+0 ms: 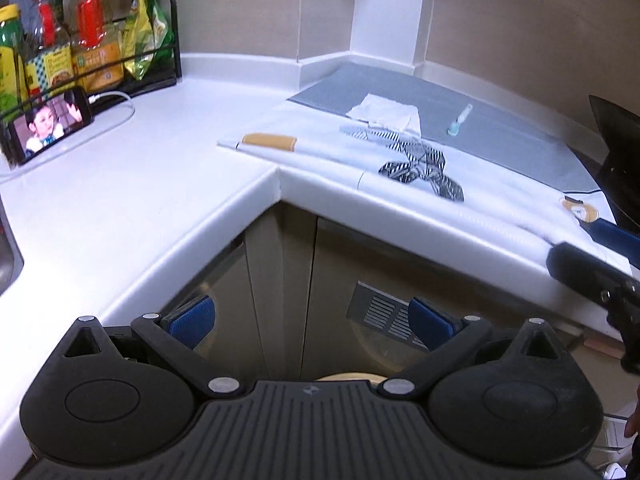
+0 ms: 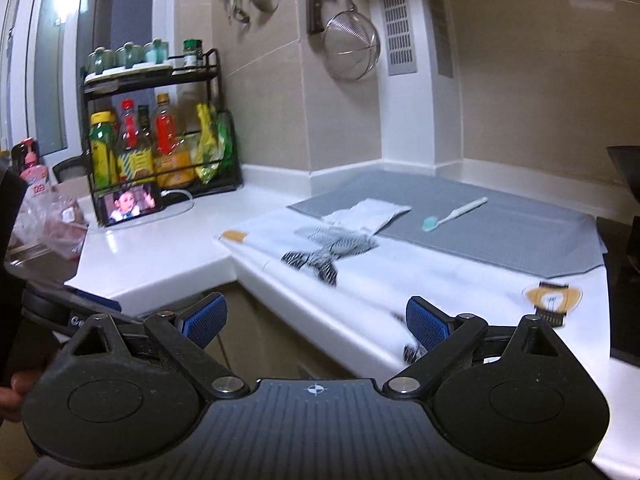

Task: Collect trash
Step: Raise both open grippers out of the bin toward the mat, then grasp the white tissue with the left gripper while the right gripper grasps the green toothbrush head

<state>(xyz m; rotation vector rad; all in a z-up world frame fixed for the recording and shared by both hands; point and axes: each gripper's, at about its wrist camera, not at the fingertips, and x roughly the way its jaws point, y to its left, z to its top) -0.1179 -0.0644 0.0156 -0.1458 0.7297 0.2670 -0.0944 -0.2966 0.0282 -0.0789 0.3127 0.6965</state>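
Hovering short of the white surface (image 2: 160, 248), both jaws spread and empty: left hand-held gripper (image 1: 312, 322), right hand-held gripper (image 2: 316, 322); crumpled striped black-and-white wrapper (image 2: 332, 250) just ahead, likely first pickup.

phone (image 2: 130, 204) leaning on bottle rack (image 2: 160, 140) | strainer (image 2: 352, 50) hanging on wall | grey mat (image 2: 500, 224)

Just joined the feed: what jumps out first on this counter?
A crumpled black-and-white striped wrapper lies on the white sheet near the counter's inner corner, a crumpled tissue just behind it. A toothbrush rests on the grey mat, and a lit phone leans against the condiment rack at left.
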